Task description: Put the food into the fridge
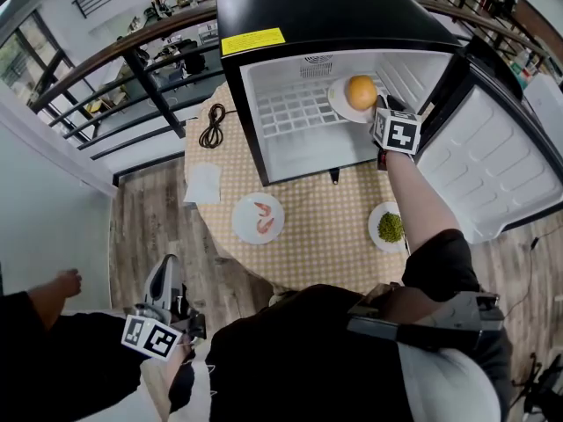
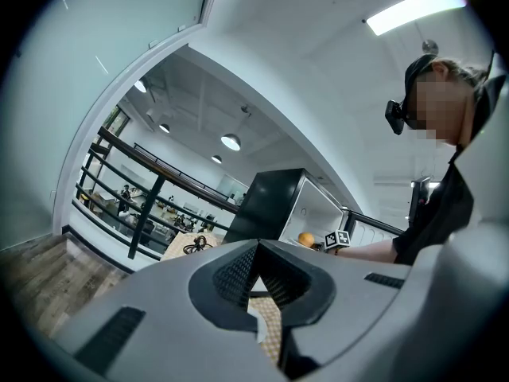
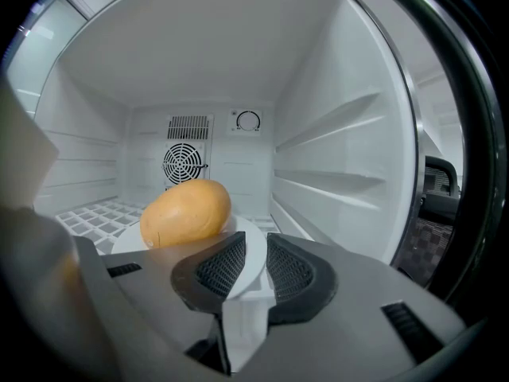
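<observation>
The black mini fridge stands open on the table, its door swung out to the right. My right gripper reaches into the white interior, shut on the rim of a white plate that carries a round orange-yellow food. In the right gripper view the food rests on the plate just above the wire shelf, and the right gripper pinches the plate's near edge. My left gripper hangs low beside the table, shut on nothing; the left gripper points toward the fridge.
On the checked tablecloth in front of the fridge sit a plate of shrimp and a plate of green peas. A white napkin and a coiled black cable lie left of the fridge. A railing runs behind.
</observation>
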### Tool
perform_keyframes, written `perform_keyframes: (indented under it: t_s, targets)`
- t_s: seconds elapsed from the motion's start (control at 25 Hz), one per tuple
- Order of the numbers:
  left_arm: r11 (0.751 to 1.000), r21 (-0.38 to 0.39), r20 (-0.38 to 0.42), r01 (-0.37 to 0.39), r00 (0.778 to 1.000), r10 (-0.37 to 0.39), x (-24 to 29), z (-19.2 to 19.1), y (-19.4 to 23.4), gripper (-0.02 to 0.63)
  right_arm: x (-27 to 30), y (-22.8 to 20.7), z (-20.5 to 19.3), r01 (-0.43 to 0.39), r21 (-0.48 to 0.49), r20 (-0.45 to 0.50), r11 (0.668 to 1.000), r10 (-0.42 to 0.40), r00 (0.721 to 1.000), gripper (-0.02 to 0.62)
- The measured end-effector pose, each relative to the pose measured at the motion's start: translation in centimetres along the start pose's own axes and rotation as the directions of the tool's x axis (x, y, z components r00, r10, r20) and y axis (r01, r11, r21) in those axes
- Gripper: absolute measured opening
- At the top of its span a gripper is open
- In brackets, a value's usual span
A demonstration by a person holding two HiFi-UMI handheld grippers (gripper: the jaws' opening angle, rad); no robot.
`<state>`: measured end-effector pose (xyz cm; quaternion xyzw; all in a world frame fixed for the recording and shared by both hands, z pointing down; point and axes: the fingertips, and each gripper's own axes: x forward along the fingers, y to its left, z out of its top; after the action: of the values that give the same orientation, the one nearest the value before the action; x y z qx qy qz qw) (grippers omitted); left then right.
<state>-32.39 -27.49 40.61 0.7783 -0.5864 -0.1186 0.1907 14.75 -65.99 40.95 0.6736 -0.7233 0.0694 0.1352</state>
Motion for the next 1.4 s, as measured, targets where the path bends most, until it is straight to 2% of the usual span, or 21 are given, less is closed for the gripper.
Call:
perform_keyframes:
  t_s: [0.36, 0.6, 0.84, 0.92, 1.12, 1.28, 1.4]
  targets:
    - [1.0, -0.001, -0.003, 0.004, 1.0, -0.004, -0.3, 0.2, 0.3, 0.012, -0.3, 0.0, 0.2, 0.009, 0.021, -0.008, 1.0, -0.009, 1.0, 0.094]
    - [1.0, -0.004, -0.003, 0.003, 1.0, -0.003, -0.9, 0.5, 1.0, 0.012, -0.1, 0.1, 0.3, -0.017, 0.047, -0.051, 0.999, 0.019, 0.998, 0.094]
    - [1.0, -0.01, -0.013, 0.008, 1.0, -0.008, -1.3, 0.7, 2.3, 0.012, -0.4, -0.2, 0.4, -0.043, 0.147, -0.041, 0.988, 0.05, 0.998, 0.095]
    - [1.0, -0.013, -0.017, 0.015, 1.0, -0.015, -1.1, 0.8, 2.8, 0.012, -0.6, -0.3, 0.7, -0.04, 0.148, -0.03, 0.988, 0.045, 0.999, 0.095]
    - [0.998, -0.008, -0.023, 0.061, 0.998, -0.062, -0.1, 1.5, 3.6, 0.012, -2.0, 0.1, 2.0, -0.02, 0.112, 0.014, 0.994, 0.019, 1.0, 0.095]
    - [0.994, -0.006, -0.03, 0.113, 0.993, -0.113, 0.8, 2.0, 4.3, 0.012, -4.3, 1.5, 3.8, -0.046, 0.099, 0.08, 0.994, 0.038, 0.996, 0.095]
    - [0.986, 0.0, -0.042, 0.167, 0.985, -0.167, 1.5, 2.0, 4.3, 0.012, -6.3, 2.5, 4.0, -0.065, 0.089, 0.089, 0.994, 0.057, 0.994, 0.061]
